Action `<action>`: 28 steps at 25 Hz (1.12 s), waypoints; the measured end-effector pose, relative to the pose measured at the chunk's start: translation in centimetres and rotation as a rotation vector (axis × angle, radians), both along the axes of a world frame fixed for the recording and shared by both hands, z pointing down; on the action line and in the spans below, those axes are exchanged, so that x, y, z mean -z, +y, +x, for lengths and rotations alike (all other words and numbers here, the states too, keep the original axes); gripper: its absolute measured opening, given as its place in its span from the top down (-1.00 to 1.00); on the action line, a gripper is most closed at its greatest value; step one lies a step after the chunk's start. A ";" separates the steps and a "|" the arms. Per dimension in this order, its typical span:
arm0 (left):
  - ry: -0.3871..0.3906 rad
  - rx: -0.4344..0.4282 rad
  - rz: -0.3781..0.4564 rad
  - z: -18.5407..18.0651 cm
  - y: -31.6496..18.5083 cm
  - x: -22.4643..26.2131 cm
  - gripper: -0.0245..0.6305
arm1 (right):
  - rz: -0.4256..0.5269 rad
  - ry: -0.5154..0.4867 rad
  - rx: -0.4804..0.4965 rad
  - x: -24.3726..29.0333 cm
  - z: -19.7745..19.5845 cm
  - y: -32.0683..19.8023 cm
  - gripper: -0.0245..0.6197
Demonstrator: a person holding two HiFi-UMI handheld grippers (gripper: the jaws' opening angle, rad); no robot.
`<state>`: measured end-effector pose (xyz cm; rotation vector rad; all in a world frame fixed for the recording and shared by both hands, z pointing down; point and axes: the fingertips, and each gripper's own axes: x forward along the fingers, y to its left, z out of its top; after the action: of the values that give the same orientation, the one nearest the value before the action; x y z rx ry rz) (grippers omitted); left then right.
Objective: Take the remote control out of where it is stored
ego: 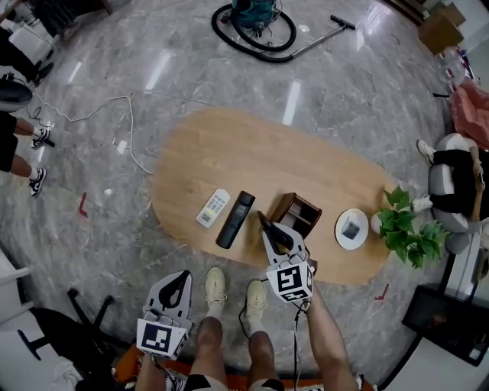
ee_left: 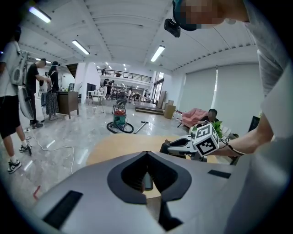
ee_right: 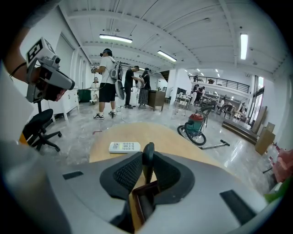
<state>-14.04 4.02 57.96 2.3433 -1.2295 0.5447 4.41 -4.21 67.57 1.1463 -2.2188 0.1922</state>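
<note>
A slim black remote control (ee_right: 147, 160) stands upright between the pads of my right gripper (ee_right: 147, 157), which is shut on it. Its lower end is still at the brown wooden holder (ee_right: 143, 195). In the head view the right gripper (ego: 267, 227) is at the table's near edge, just left of the holder (ego: 299, 212). A second black remote (ego: 235, 219) and a white remote (ego: 212, 208) lie flat on the table to the left. My left gripper (ego: 182, 276) hangs off the table near the person's legs, its tips together and nothing held; the left gripper view shows the same for that gripper (ee_left: 146, 154).
An oval wooden table (ego: 229, 145) stands on a marble floor. A white dish (ego: 351, 228) and a potted plant (ego: 405, 229) are at its right end. A vacuum cleaner (ego: 256, 23), a floor cable (ego: 130, 130), an office chair (ego: 84, 313) and a seated person (ego: 458, 179) surround it.
</note>
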 end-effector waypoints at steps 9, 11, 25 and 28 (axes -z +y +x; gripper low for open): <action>0.002 0.001 -0.013 0.5 0.5 -1.2 0.91 | 0.020 -0.018 0.006 -0.4 -0.2 0.2 0.67; 0.005 0.000 -0.015 0.7 0.8 -1.5 0.91 | 0.028 -0.013 0.015 -0.5 -0.3 0.4 0.67; 0.007 -0.014 -0.042 1.2 2.2 -3.5 0.91 | 0.079 0.045 0.109 -1.2 -2.3 2.9 0.67; 0.002 -0.013 -0.051 0.9 2.6 -4.0 0.91 | 0.084 0.053 0.128 -1.6 -2.9 3.4 0.67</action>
<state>-13.13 6.66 61.98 2.3100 -1.1862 0.5707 1.54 -0.77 69.16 1.0371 -2.2622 0.0149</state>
